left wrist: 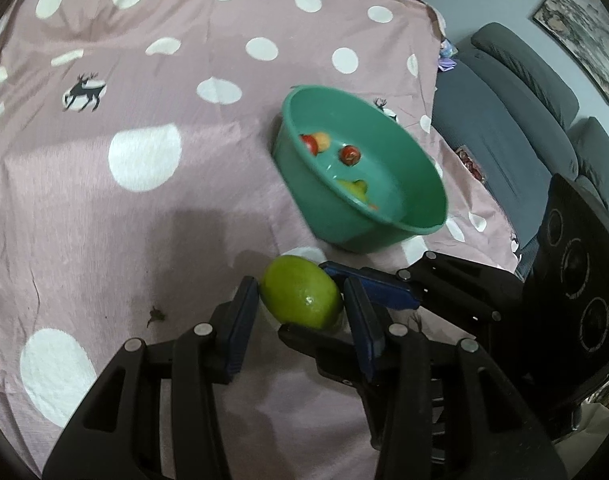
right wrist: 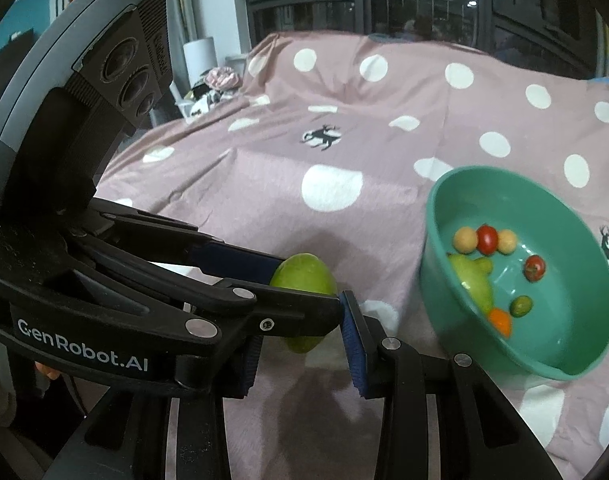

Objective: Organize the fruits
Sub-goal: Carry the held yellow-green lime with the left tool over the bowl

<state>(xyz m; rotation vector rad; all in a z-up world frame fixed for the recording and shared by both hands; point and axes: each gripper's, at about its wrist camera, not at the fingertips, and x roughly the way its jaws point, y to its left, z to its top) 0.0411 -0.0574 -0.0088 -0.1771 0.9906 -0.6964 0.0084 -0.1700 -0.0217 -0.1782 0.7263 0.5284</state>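
Left wrist: green fruit (left wrist: 300,297) sits between both tools' fingers (left wrist: 240,316).

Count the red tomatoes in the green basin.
2. One red tomato sits at the back between two pale yellow fruits; the other lies alone toward the right. The green pear may hide more.

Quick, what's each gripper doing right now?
Left gripper: closed on the green fruit.
Right gripper: fingers straddle the same fruit; whether it grips cannot be told.
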